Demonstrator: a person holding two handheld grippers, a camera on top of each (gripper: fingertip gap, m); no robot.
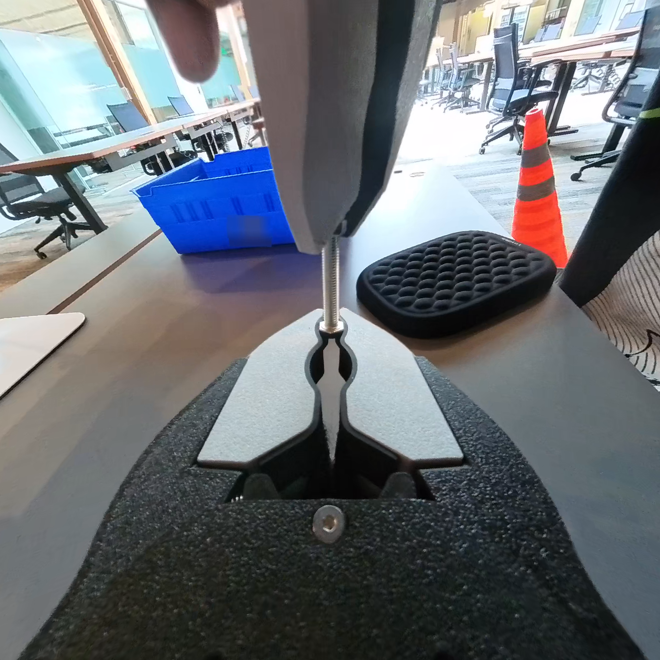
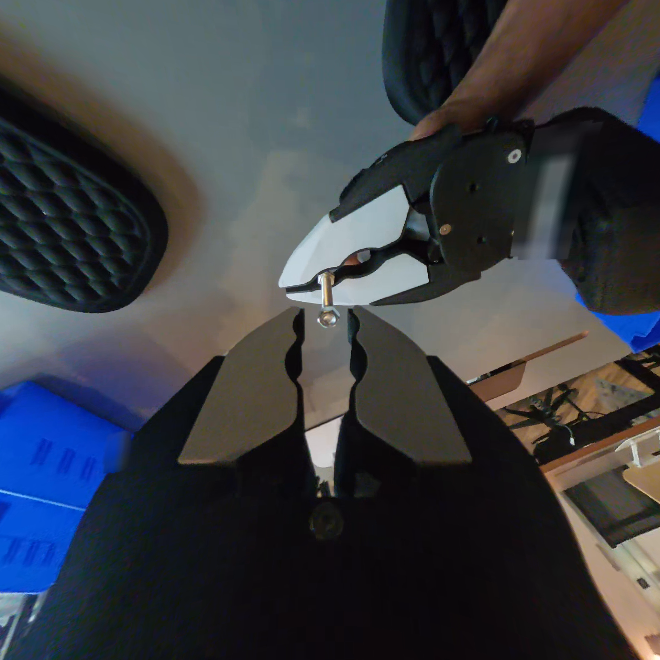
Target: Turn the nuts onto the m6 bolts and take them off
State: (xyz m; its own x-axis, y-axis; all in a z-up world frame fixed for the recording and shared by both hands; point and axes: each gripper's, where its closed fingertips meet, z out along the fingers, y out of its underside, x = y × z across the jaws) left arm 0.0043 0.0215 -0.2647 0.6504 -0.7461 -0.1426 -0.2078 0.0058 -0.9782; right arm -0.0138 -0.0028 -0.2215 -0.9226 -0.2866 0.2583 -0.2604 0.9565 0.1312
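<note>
We clamp the left jaws on the bolt (image 2: 325, 291) head; right jaws stand apart around the small, slippery nut (image 2: 327, 319) (grip its flats).

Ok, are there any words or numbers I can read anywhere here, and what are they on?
Black honeycomb pad: one small pale mark on its far edge, upside down and too small to read.
Bolt and nut: no writing shows.
Orange cone: only grey bands, no words.
Blue bin: no writing that can be read.
So there is nothing here that can be read.
</note>
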